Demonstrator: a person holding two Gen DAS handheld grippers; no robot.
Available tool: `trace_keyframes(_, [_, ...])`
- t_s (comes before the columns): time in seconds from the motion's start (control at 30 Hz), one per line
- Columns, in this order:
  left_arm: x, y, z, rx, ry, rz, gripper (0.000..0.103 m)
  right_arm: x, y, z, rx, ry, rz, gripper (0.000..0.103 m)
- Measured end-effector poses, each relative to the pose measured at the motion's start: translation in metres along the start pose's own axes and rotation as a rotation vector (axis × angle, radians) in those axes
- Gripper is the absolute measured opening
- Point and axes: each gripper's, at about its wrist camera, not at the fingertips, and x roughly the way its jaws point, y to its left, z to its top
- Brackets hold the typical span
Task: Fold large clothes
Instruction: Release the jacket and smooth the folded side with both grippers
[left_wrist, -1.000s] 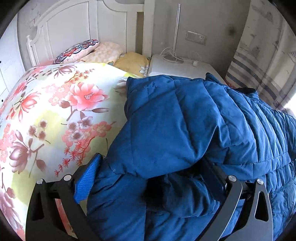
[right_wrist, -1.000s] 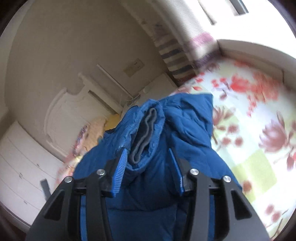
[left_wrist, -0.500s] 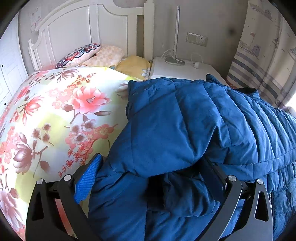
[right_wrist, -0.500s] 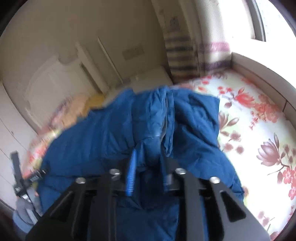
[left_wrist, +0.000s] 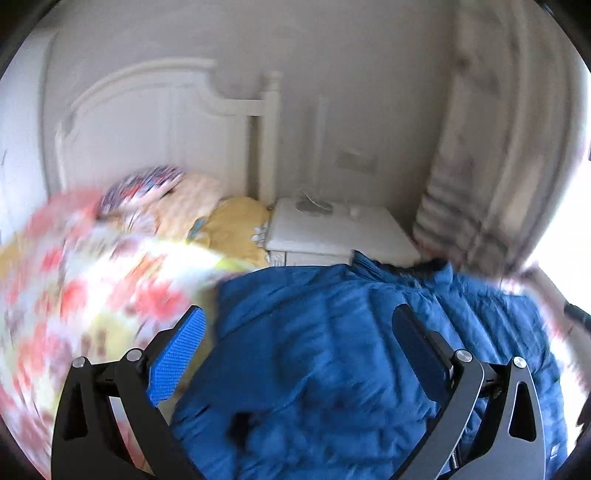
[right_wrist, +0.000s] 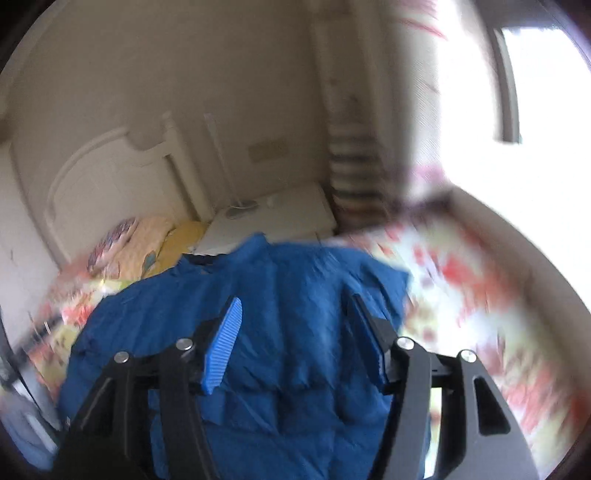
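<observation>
blue jacket (right_wrist: 295, 332) released on bed; left claw (left_wrist: 299, 343) and right claw (right_wrist: 293, 325) now agape, lifted clear, empty.

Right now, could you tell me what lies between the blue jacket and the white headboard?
In the right wrist view, pillows lie between the blue jacket and the white headboard, on the floral bedspread.

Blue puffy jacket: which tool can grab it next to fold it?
Probably the right tool: it is open, centred over the blue puffy jacket. The left tool, also open, straddles its edge beside the floral bedspread.
</observation>
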Motion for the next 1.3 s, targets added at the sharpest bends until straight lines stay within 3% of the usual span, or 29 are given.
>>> trace_keyframes(0.07, [0.038,-0.037,0.001,0.146,0.096,0.019,0.099,0.013,0.025,0.010,-0.096,0.014,0.015,0.065])
trace_keyframes(0.13, [0.073,-0.051,-0.012,0.190,0.200,0.035,0.099,0.036,0.048,0.014,-0.191,0.055,0.015,0.068])
trace_keyframes(0.2, [0.100,-0.050,-0.033,0.179,0.271,0.004,0.099,0.066,0.058,0.007,-0.280,0.130,-0.032,0.068])
trace_keyframes(0.27, [0.100,-0.043,-0.036,0.142,0.250,-0.034,0.099,0.095,0.050,-0.008,-0.307,0.250,-0.078,0.068])
trace_keyframes(0.3, [0.100,-0.043,-0.035,0.144,0.258,-0.038,0.099,0.108,0.039,-0.021,-0.299,0.293,-0.047,0.069])
trace_keyframes(0.33, [0.100,-0.044,-0.031,0.164,0.278,-0.033,0.099,0.109,0.033,-0.027,-0.298,0.259,-0.013,0.069])
trace_keyframes(0.4, [0.095,-0.043,-0.017,0.179,0.280,-0.042,0.099,0.108,0.028,-0.027,-0.286,0.273,0.018,0.069])
trace_keyframes(0.47, [0.082,-0.041,0.008,0.143,0.212,-0.070,0.099,0.106,0.031,-0.018,-0.296,0.296,0.008,0.068])
trace_keyframes(0.53, [0.080,-0.041,0.033,0.095,0.163,-0.081,0.099,0.094,0.036,0.001,-0.306,0.229,0.016,0.068])
trace_keyframes(0.6, [0.095,-0.051,0.042,0.107,0.183,-0.069,0.099,0.093,0.043,0.015,-0.308,0.181,0.034,0.068])
trace_keyframes(0.7, [0.146,-0.074,0.026,0.209,0.292,-0.008,0.099,0.122,0.060,0.025,-0.337,0.212,0.029,0.068])
trace_keyframes(0.77, [0.166,-0.074,0.008,0.205,0.335,-0.029,0.099,0.150,0.064,0.019,-0.360,0.277,-0.006,0.069])
trace_keyframes(0.8, [0.167,-0.067,0.010,0.156,0.338,-0.055,0.099,0.164,0.059,0.010,-0.368,0.306,-0.011,0.071])
trace_keyframes(0.87, [0.169,-0.061,0.010,0.129,0.350,-0.072,0.099,0.170,0.048,0.001,-0.334,0.276,0.040,0.072])
trace_keyframes(0.97, [0.164,-0.062,0.013,0.140,0.355,-0.077,0.099,0.172,0.041,0.003,-0.295,0.287,0.072,0.072])
trace_keyframes(1.03, [0.150,-0.058,0.018,0.162,0.303,-0.077,0.099,0.169,0.038,0.009,-0.272,0.299,0.086,0.067])
trace_keyframes(1.13, [0.153,-0.033,0.029,0.128,0.269,-0.018,0.099,0.143,0.029,0.029,-0.262,0.200,0.033,0.068])
trace_keyframes(1.2, [0.176,-0.017,0.019,0.076,0.334,0.001,0.099,0.134,0.016,0.039,-0.237,0.162,0.003,0.068])
trace_keyframes(1.3, [0.190,-0.007,0.012,0.025,0.373,-0.044,0.099,0.167,-0.006,0.024,-0.226,0.262,-0.027,0.072])
